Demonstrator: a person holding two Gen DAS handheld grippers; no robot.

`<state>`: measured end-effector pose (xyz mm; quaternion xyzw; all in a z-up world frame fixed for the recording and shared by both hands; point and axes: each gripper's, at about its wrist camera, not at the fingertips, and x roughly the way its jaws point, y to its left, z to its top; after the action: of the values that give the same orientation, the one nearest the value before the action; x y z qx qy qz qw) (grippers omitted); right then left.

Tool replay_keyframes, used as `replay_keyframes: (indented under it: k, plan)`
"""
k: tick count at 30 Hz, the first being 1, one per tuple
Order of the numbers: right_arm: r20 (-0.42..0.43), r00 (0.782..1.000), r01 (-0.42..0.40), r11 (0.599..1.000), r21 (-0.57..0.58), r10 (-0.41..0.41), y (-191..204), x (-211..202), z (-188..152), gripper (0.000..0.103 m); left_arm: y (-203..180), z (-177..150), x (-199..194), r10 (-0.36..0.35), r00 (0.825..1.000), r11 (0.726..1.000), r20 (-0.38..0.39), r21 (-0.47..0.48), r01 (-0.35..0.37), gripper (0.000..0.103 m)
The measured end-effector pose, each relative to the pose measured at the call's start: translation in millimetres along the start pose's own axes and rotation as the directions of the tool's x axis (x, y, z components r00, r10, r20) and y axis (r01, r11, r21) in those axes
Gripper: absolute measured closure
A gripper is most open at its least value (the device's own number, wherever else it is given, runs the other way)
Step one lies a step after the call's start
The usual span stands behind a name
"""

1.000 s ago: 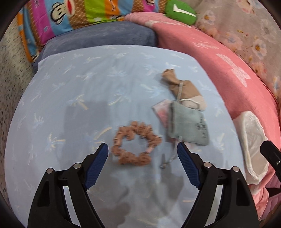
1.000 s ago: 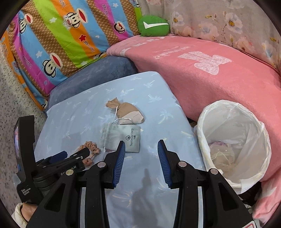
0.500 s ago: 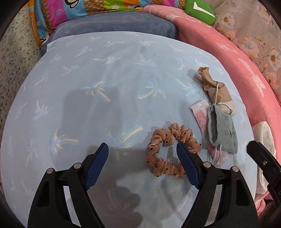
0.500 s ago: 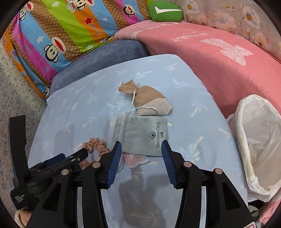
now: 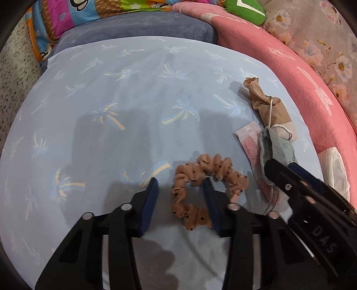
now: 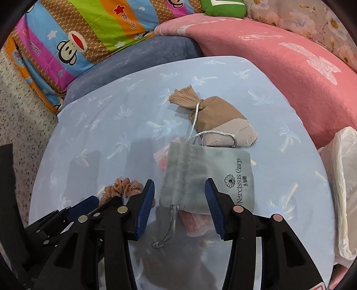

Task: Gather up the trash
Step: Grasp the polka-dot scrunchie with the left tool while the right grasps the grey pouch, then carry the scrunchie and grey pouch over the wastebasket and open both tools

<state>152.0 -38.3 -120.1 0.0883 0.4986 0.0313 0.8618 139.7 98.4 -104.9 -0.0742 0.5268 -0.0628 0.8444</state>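
Observation:
A peach scrunchie (image 5: 191,176) with dark dots lies on the light blue cloth (image 5: 111,116). My left gripper (image 5: 180,189) is partly closed, its fingers astride the scrunchie's left part, one inside the ring. A grey drawstring pouch (image 6: 207,176) lies over a pink packet (image 6: 196,219), with a tan pouch (image 6: 212,118) behind it. My right gripper (image 6: 179,193) is open, fingers astride the grey pouch's near end. The right gripper also shows in the left wrist view (image 5: 296,178). The scrunchie shows in the right wrist view (image 6: 121,187).
A white trash bag (image 6: 343,196) stands off the cloth's right edge. A pink blanket (image 6: 279,58) rises behind it. A blue cushion (image 6: 133,62), a striped cartoon pillow (image 6: 78,33) and a green cushion (image 6: 223,6) sit at the back.
My left gripper has narrowed and settled onto the scrunchie. My right gripper has moved forward and lower over the grey pouch, and opened a little wider.

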Motion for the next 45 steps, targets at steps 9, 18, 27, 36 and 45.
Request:
replay_keyframes:
  k: [9, 18, 27, 36, 45]
  plan:
    - [-0.008, 1.000, -0.014, 1.000, 0.017, 0.014, -11.3, -5.8, -10.8, 0.098, -9.6, -1.3, 0.9, -0.041, 0.999, 0.999, -0.020, 0.018, 0.042, 0.093]
    - [0.080, 0.997, -0.019, 0.999, 0.047, 0.015, -31.3, -53.0, -13.7, 0.099, -29.1, -1.9, -22.8, -0.055, 0.998, 0.997, 0.025, 0.058, 0.054, 0.094]
    - [0.210, 0.978, -0.019, 0.995, 0.093, 0.000, -59.8, -120.9, -9.1, 0.099, -74.5, 1.3, -56.8, -0.095, 0.991, 0.986, 0.093, 0.147, 0.080, 0.094]
    - [0.327, 0.944, -0.013, 0.988, 0.153, -0.038, -99.1, -183.4, -10.0, 0.099, -128.3, 3.7, -86.3, -0.157, 0.976, 0.958, 0.153, 0.262, 0.114, 0.094]
    - [0.380, 0.917, 0.036, 0.976, 0.214, -0.117, -143.9, -224.5, -23.1, 0.099, -187.9, -6.3, -101.5, -0.232, 0.960, 0.915, 0.159, 0.369, 0.161, 0.094]
